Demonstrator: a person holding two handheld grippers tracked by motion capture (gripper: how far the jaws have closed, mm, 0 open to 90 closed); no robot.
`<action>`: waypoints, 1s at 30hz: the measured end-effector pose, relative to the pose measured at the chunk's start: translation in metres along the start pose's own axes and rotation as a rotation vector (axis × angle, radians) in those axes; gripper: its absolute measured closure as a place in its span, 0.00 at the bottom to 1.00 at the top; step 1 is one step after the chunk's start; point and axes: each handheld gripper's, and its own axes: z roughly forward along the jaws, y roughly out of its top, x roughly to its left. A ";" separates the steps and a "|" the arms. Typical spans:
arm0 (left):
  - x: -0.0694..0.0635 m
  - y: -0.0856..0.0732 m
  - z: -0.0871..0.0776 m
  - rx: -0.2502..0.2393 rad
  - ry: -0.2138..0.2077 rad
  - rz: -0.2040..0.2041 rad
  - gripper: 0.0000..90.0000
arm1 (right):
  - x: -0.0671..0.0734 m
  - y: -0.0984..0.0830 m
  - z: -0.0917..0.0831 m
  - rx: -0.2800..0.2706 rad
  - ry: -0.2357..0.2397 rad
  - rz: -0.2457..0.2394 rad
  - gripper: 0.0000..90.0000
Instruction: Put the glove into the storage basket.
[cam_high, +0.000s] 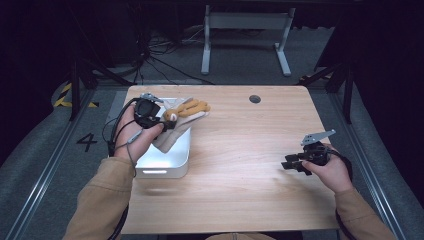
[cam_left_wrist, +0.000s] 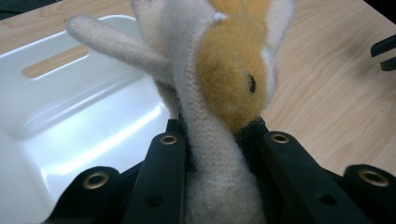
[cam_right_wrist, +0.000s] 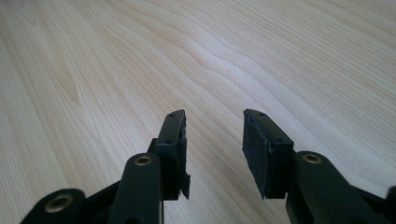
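Above the white bin (cam_high: 172, 165) — plush toy (cam_high: 186, 111) in left tongs (cam_high: 167, 124), long axis rightward.

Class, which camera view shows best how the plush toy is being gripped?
The left gripper view: the plush toy fills the gap between that hand-held gripper's black jaws, pinched tight. The high view shows the toy small, held at the white bin. The right gripper view shows bare table.

Bright, evenly lit tabletop against dark surroundings (close-up fur soft, slightly blurred).
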 end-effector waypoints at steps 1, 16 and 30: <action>0.001 -0.001 0.000 -0.003 0.004 -0.011 0.86 | 0.000 0.002 0.001 0.000 0.005 -0.003 0.67; 0.020 -0.012 0.012 0.017 0.090 -0.099 0.86 | 0.001 0.014 0.006 -0.009 0.020 -0.030 0.67; 0.040 -0.025 0.038 0.049 0.156 -0.199 0.86 | 0.001 0.011 0.006 -0.004 0.018 -0.021 0.66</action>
